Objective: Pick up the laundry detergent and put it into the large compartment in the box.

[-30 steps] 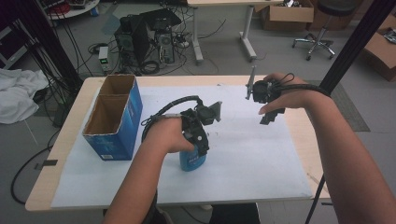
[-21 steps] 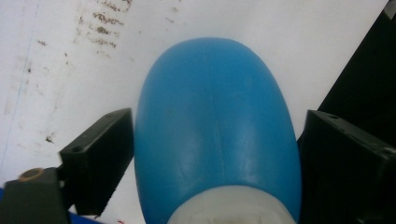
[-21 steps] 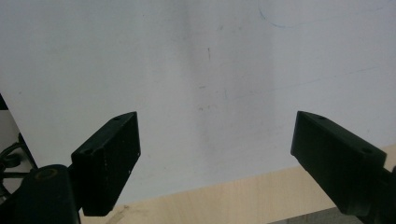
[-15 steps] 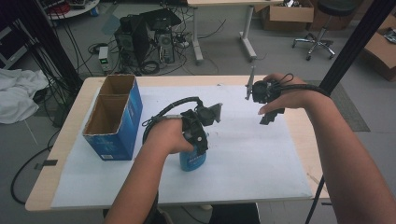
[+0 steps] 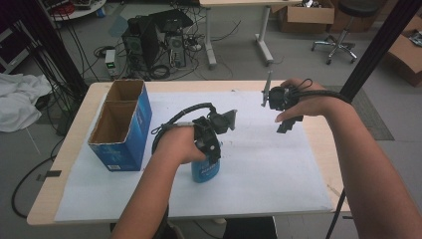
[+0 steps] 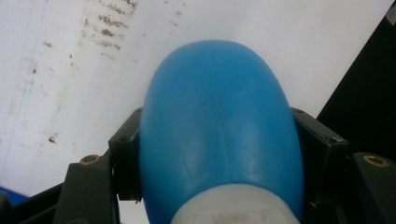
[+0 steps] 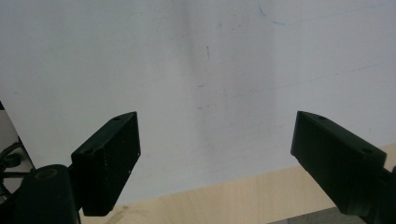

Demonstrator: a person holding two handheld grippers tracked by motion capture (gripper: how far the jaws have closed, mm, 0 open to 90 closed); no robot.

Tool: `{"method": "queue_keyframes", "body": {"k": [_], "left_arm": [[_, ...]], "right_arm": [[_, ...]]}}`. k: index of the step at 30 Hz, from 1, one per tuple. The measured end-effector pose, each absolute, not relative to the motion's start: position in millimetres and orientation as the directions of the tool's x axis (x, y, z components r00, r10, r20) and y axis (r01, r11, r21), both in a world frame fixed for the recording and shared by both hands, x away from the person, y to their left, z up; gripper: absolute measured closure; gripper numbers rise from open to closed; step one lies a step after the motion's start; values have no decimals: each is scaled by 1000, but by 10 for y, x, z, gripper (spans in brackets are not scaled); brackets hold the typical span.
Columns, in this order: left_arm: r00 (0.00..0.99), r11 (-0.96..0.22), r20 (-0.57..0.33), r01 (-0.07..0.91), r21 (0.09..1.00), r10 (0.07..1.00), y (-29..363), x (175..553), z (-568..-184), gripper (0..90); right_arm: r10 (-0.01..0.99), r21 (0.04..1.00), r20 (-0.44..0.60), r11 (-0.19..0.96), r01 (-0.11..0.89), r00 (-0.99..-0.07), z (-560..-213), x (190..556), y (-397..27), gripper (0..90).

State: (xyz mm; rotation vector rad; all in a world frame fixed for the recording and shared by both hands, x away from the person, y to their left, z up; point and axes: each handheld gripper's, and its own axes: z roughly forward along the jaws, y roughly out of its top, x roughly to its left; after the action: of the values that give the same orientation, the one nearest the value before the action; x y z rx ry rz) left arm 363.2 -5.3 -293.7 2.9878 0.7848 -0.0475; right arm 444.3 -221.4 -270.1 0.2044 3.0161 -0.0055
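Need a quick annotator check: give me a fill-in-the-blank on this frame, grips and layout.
1. The left hand-held gripper has just been closing its jaws on the ____ plastic bottle.
2. The right hand-held gripper hangs over the white paper sheet with its jaws ____.
3. The open blue cardboard box has ____ compartments.
4. In the high view the box stands to the ____ of the bottle.

Missing words: blue; open; two; left

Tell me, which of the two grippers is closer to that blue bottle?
The left. The left gripper has just been closing on the blue bottle, one jaw on each side. The right gripper hangs open, well off to the bottle's right.
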Motion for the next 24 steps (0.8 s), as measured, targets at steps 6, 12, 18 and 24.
{"method": "queue_keyframes", "body": {"k": [6,12,18,24], "left_arm": [[872,-871,-37,490,33,488,-62,3628,-2953,312],[868,-868,-12,496,29,496,-73,3622,-2961,348],[860,-860,-4,510,36,510,-78,3619,-2967,374],[860,-860,18,510,14,510,-90,3613,-2965,383]], "right_arm": [[141,7,-119,990,141,-983,-2696,4444,-2232,158],[140,9,-116,990,140,-983,-2715,4444,-2236,158],[141,11,-113,990,140,-984,-2734,4455,-2229,158],[143,21,-113,990,141,-983,-2728,4464,-2236,158]]}}
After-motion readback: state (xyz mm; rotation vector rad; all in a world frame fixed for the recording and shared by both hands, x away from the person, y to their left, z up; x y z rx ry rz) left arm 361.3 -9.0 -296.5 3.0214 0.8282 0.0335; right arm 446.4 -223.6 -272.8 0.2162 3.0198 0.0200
